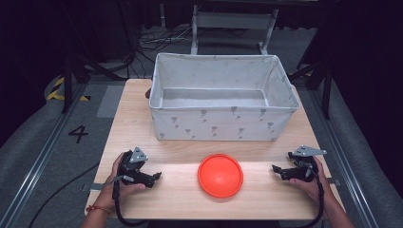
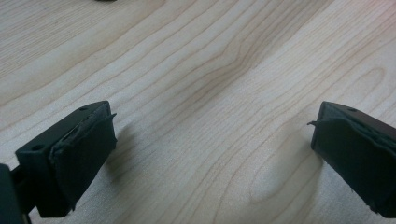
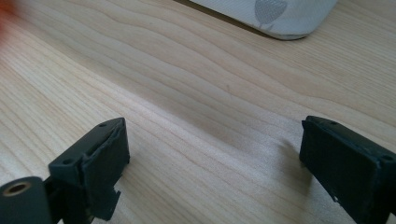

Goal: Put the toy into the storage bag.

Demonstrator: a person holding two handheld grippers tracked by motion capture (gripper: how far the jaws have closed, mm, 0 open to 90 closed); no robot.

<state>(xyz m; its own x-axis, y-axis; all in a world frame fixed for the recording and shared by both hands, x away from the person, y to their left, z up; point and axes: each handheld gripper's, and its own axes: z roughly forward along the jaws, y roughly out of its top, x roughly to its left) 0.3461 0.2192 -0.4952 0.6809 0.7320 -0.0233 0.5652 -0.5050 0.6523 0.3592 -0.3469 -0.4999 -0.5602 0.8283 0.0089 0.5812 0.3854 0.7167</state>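
On the wooden bench an orange disc lies flat near the middle of the front edge, untouched, with bare wood on either side of it. Behind it, toward the far edge, stands a white fabric bin printed with small grey marks; its front wall is well apart from the disc.

The left gripper sits near the front left corner, held in the person's left hand, whose fingers wrap the black body from the outside. The forearm comes up from the front edge, a red band at the wrist, and the tool lies low and roughly level, its tip aimed across the bench toward the disc. In the left gripper view its jaws stand wide apart with nothing but wood grain between them.

The right gripper mirrors it near the front right corner, gripped by the right hand, its forearm angling in from the front right corner. It too lies low and level, pointing inward at the disc. In the right gripper view the jaws stand wide with bare wood between, a corner of the bin lies beyond them, and a blur of orange touches the upper left edge.

Both tips stop short of the disc.
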